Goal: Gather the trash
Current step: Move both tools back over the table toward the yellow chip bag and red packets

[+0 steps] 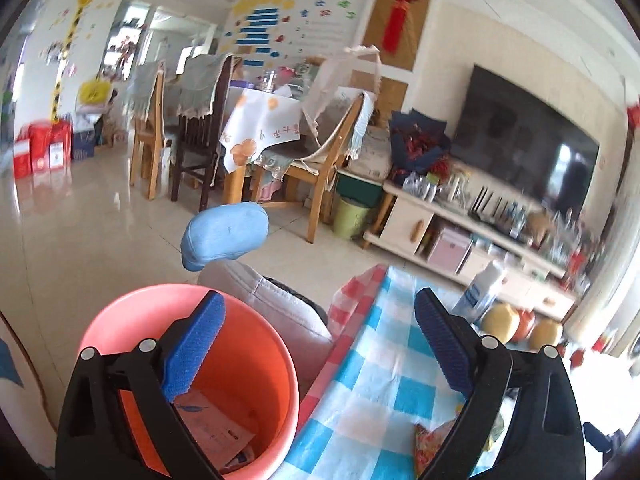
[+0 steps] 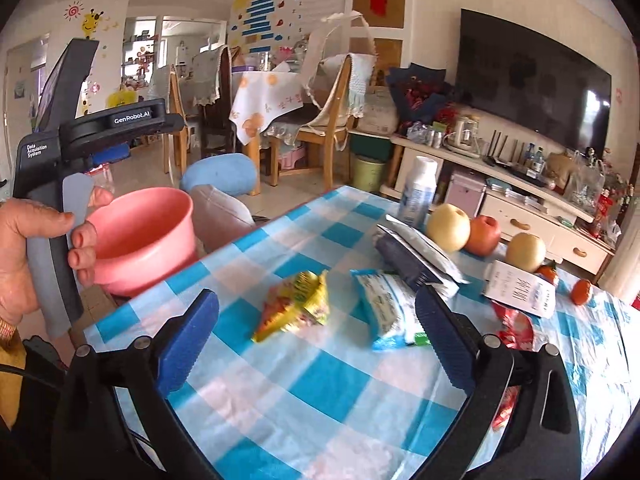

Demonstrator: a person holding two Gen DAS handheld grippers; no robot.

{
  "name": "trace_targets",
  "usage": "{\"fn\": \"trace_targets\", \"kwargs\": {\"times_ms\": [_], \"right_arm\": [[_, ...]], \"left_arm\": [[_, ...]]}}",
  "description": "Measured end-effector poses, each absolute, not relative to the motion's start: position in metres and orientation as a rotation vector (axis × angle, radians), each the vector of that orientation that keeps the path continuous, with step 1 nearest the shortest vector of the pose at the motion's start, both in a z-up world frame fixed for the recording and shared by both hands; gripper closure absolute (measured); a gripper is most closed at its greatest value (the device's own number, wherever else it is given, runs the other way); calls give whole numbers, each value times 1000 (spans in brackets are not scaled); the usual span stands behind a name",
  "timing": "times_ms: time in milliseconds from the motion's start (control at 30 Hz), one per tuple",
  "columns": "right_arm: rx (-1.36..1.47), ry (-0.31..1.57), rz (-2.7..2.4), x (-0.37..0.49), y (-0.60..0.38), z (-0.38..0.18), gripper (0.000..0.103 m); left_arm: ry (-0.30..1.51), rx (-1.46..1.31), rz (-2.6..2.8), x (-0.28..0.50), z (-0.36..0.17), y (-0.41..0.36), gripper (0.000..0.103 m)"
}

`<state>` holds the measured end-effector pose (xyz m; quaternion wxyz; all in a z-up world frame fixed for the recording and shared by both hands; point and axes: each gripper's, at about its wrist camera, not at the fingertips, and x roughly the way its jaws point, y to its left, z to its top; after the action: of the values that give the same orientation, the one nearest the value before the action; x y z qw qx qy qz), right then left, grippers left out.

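**A:** How did the tongs stand?

**B:** Both were spread wide with nothing between the pads. The left gripper [image 1: 318, 344] hung over the pink bin [image 1: 192, 376], straddling its right rim and the table's edge. The right gripper [image 2: 316, 344] hovered above the near part of the checked tablecloth [image 2: 320, 392], facing the litter. The person's hand [image 2: 36, 256] showed at the far left of the right view, wrapped round the left tool's handle.

**B:** The bin sat just off the table's left edge, beside a grey seat.

**A:** And the trash?

**B:** Some was already in. A flat paper packet [image 1: 216, 428] lay at the bottom of the bin. On the cloth remained a yellow snack wrapper [image 2: 296, 306] near the middle, a blue-and-white packet [image 2: 390, 312] just right of it, a dark grey pouch [image 2: 416, 256] farther back, and a red wrapper [image 2: 516, 328] at the right.

**A:** So how far along?

**B:** I'd judge it was early to midway: at least one piece binned, several left. The yellow wrapper looked the closest pick for the right tool.

**A:** Anything not trash?

**B:** Likely the fruit [image 2: 448, 228] at the far right, a white bottle [image 2: 418, 192] and a small white carton [image 2: 520, 288]; whether those last two were empty I couldn't tell.

**A:** The room?

**B:** A living room with a pale tiled floor, a dining table with wooden chairs [image 2: 328, 120] at the far side, and a dark television [image 2: 532, 92] above a cluttered low cabinet on the right.
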<state>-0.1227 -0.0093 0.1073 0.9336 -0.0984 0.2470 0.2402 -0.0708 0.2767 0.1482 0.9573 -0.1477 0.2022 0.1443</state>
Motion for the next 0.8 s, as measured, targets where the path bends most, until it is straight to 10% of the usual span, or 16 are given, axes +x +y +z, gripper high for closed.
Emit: {"fn": "trace_targets", "kwargs": {"times_ms": [800], "right_arm": [[-43, 610, 367, -102, -129, 92, 4]], "left_arm": [[563, -65, 42, -44, 127, 148, 8]]}}
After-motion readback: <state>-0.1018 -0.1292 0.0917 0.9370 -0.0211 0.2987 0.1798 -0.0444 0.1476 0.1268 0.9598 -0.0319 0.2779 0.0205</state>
